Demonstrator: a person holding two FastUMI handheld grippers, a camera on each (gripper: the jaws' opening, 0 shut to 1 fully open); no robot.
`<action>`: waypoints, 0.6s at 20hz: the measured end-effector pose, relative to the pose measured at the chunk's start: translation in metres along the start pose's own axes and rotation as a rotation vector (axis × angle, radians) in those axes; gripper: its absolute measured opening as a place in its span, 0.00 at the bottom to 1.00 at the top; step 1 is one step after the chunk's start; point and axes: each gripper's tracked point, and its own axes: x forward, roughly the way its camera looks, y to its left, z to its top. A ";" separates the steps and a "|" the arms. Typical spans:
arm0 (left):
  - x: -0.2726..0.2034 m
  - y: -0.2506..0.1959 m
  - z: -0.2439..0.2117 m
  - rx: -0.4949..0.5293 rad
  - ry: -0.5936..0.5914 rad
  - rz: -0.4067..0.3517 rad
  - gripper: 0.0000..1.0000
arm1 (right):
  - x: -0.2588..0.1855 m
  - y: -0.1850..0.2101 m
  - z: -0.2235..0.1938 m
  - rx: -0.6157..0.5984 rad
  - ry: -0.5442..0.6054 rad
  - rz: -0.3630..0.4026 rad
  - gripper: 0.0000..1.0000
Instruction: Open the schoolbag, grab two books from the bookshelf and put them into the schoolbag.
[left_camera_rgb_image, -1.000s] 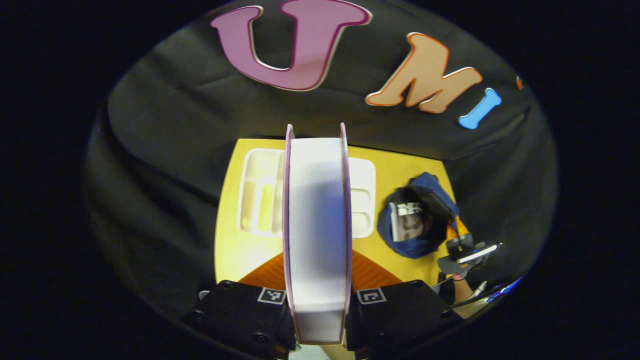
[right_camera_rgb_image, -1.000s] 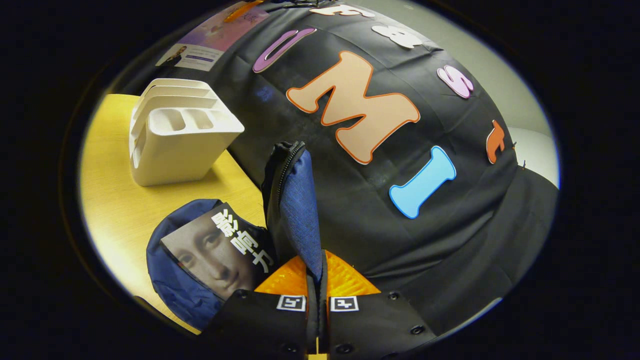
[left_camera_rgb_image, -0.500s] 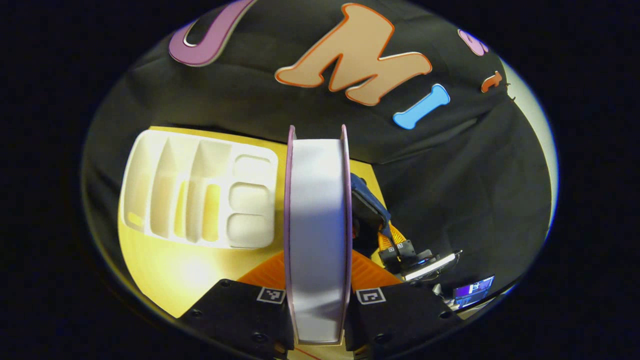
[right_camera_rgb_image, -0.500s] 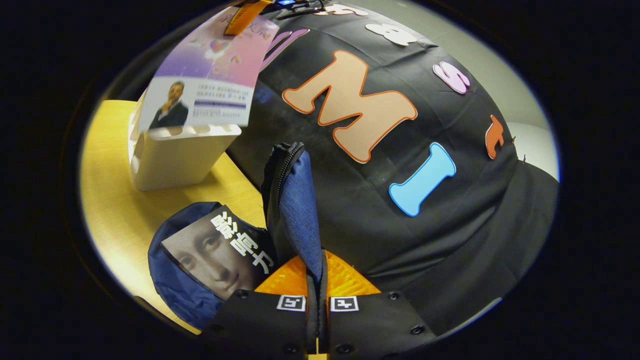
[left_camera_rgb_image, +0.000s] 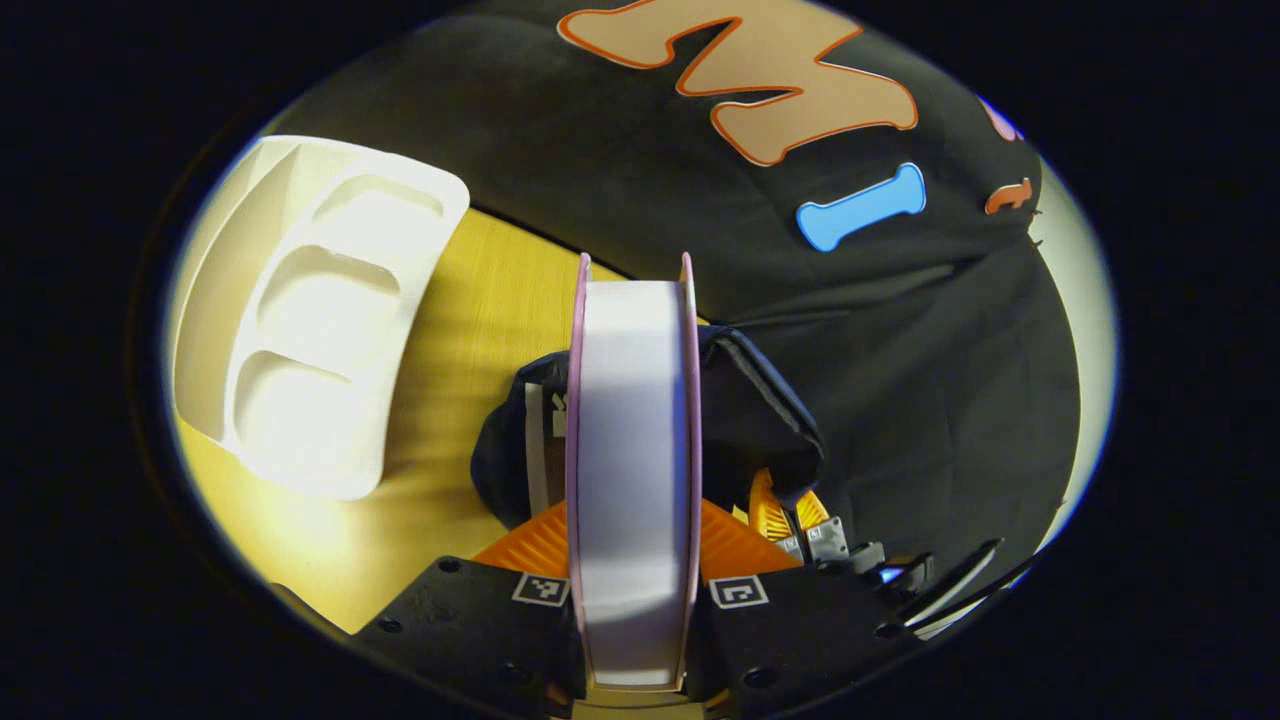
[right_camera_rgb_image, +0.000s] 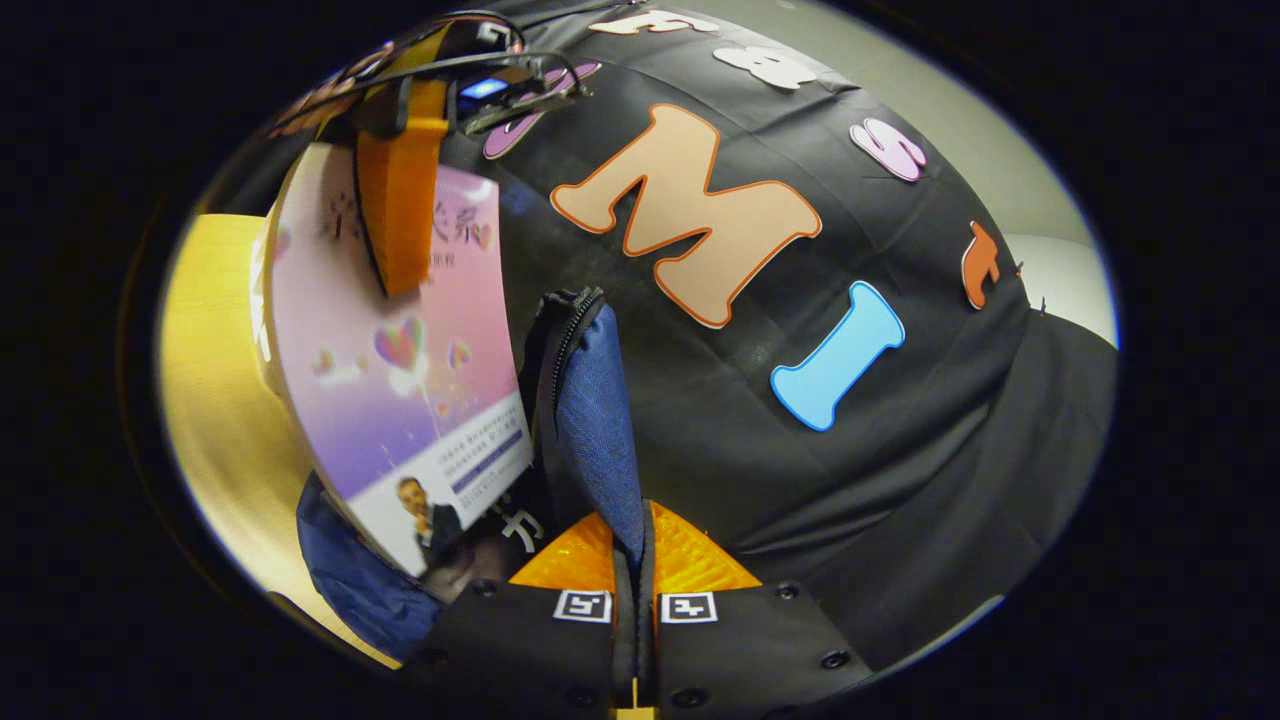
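The left gripper (left_camera_rgb_image: 634, 590) clamps a pink-covered book (left_camera_rgb_image: 634, 450) above the open dark-blue fabric schoolbag (left_camera_rgb_image: 760, 410) by the yellow wooden table's (left_camera_rgb_image: 480, 310) back edge. The right gripper (right_camera_rgb_image: 634, 590) pinches the bag's zippered flap (right_camera_rgb_image: 590, 420). A white plastic bookshelf (left_camera_rgb_image: 300, 320) stands left; the right gripper view shows the book's cover.

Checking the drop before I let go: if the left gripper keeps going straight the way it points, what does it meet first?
Probably the open schoolbag: the pink book held by the left gripper points into its mouth, where another book already sits. Depth is unclear.
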 end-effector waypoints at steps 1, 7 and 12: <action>0.013 -0.001 -0.003 -0.020 -0.015 -0.009 0.36 | 0.001 -0.001 0.001 0.006 -0.005 -0.003 0.07; 0.081 -0.005 -0.025 -0.123 -0.041 -0.080 0.36 | 0.005 -0.004 0.009 -0.003 -0.044 -0.013 0.02; 0.117 -0.007 -0.036 -0.211 -0.045 -0.154 0.36 | 0.008 -0.003 0.013 0.013 -0.062 -0.012 0.07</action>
